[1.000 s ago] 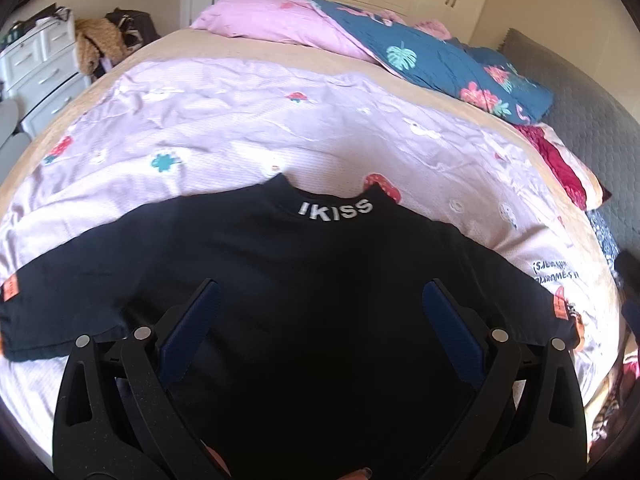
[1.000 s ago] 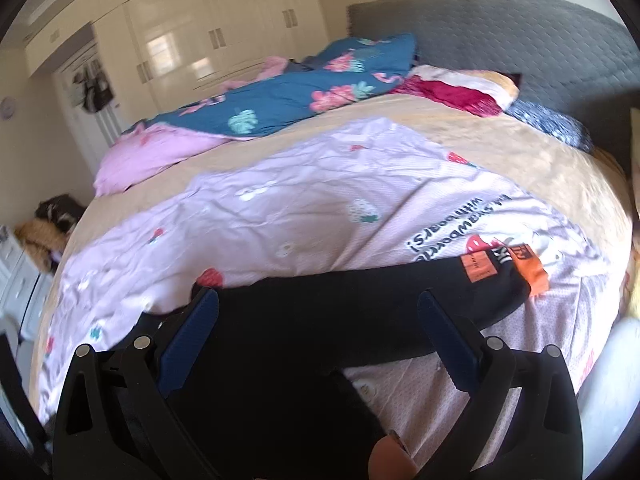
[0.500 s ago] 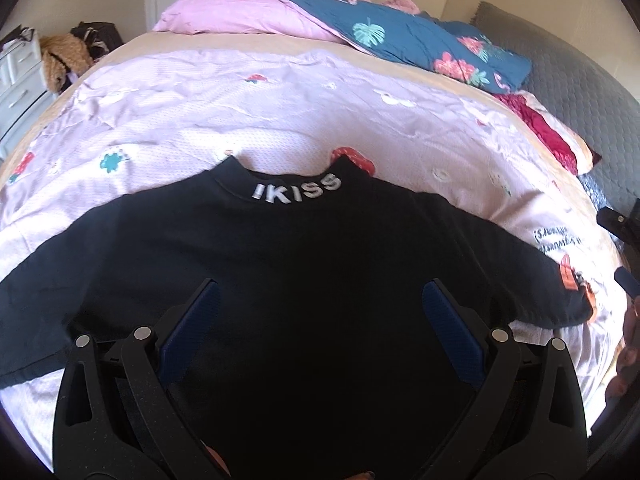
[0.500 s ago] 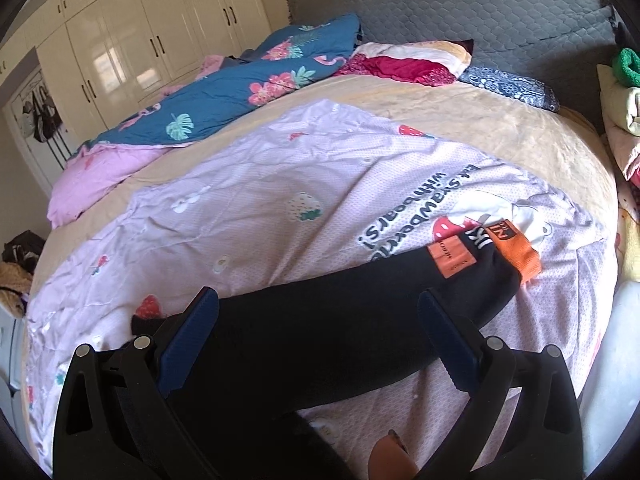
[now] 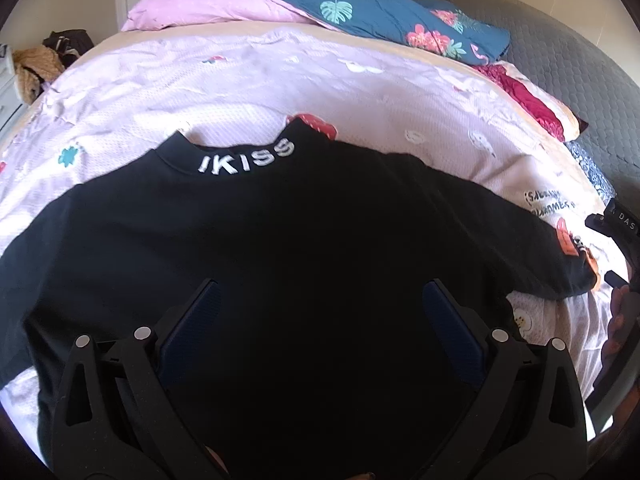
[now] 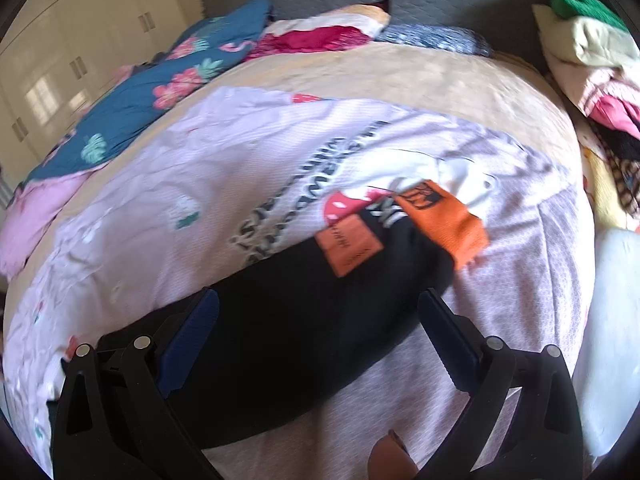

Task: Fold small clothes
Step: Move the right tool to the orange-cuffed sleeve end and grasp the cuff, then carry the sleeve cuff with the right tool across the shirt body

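Black top (image 5: 304, 248) lies flat on the lilac quilt (image 5: 248, 80), collar away from the person, sleeves out L and R. Right gripper (image 6: 318, 312), jaws wide and holding nothing, straddles the right sleeve (image 6: 320, 292), whose long axis runs toward the orange cuff (image 6: 444, 216). Left gripper (image 5: 320, 300), also wide, hangs over mid-body, so right is prob. nearer for a sleeve fold.

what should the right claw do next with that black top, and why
Probably lower the right claw onto the sleeve near its orange cuff and close, to fold it inward. The black top lies spread flat, both sleeves out, and both claws are open and empty.
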